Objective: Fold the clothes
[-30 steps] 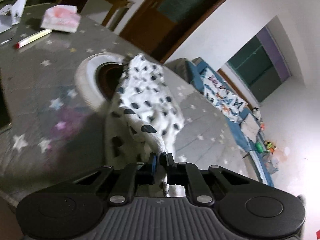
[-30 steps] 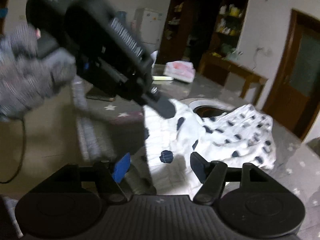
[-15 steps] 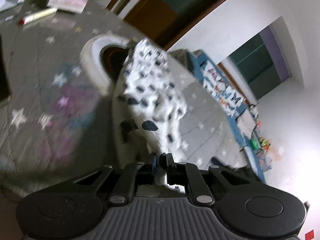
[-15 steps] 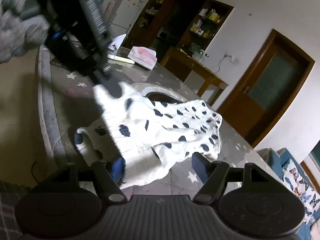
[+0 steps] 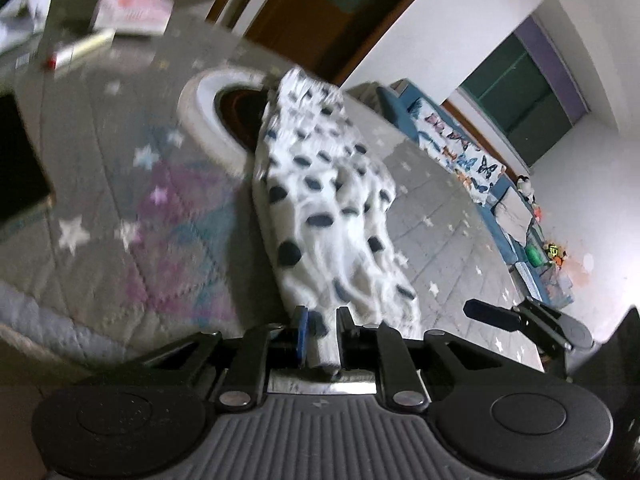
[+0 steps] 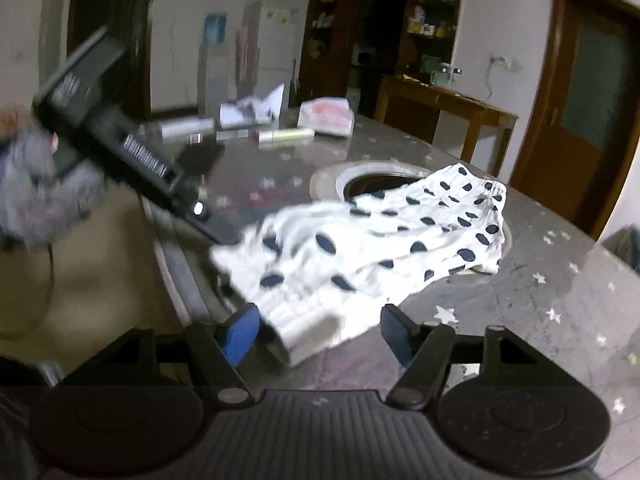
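Observation:
A white garment with dark spots lies stretched over the grey star-patterned table, its far end across a white-rimmed round hole. My left gripper is shut on the garment's near edge, with cloth bunched between the fingers. The right wrist view shows the same garment, with the left gripper pinching its left corner and held by a gloved hand. My right gripper stands open just over the near hem, cloth lying between its fingers without being pinched.
At the table's far side are a pink tissue pack, a tube and papers. A dark flat device lies at the left. Beyond stand a wooden side table, doors and a blue sofa.
The left gripper has pulled the garment's edge toward the near table edge, drawing the cloth out longer and flatter. The right gripper has come down close to the near hem, still open.

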Tool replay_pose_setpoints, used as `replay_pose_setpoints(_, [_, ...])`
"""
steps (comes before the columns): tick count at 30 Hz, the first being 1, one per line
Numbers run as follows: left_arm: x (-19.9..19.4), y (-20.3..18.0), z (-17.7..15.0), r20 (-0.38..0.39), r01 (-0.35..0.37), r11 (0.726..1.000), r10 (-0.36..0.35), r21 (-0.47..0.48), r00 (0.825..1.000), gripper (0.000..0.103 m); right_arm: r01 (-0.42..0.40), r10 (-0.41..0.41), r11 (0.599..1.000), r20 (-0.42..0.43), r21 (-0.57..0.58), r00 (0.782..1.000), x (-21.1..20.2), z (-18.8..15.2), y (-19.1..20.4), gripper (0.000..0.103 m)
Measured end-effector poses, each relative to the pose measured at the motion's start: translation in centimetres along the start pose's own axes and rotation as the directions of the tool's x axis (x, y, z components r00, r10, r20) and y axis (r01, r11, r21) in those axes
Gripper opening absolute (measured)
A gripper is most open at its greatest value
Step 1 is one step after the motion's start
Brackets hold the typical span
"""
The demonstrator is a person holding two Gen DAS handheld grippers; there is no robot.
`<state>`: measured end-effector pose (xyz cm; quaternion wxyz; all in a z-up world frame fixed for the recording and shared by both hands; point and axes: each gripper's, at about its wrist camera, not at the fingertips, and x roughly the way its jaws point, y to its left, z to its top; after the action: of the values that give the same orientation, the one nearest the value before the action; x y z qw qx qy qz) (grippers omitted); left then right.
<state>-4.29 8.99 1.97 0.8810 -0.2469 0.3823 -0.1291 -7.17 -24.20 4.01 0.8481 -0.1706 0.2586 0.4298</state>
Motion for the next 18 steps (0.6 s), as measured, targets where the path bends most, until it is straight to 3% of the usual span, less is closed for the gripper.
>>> replay_pose_setpoints(6, [-0.7, -2.7, 1.0, 0.072, 0.029, 0.993, -0.037, 0.114, 0.997, 0.017, -0.049, 0.043, 0.988, 0.044, 0.146, 0.998, 1.1, 1.4, -2.7, 0.059])
replay_pose_setpoints(12, [2.9, -2.8, 2.1, 0.037, 0.037, 0.991, -0.042, 0.128, 0.998, 0.016, -0.046, 0.041, 0.982, 0.030, 0.184, 0.999, 4.9, 2.5, -4.9, 0.048])
replay_pose_setpoints(18, [6.2, -1.4, 2.6, -0.033, 0.018, 0.993, -0.014, 0.114, 0.999, 0.015, -0.034, 0.038, 0.976, -0.010, 0.217, 0.999, 8.7, 3.3, -7.3, 0.045])
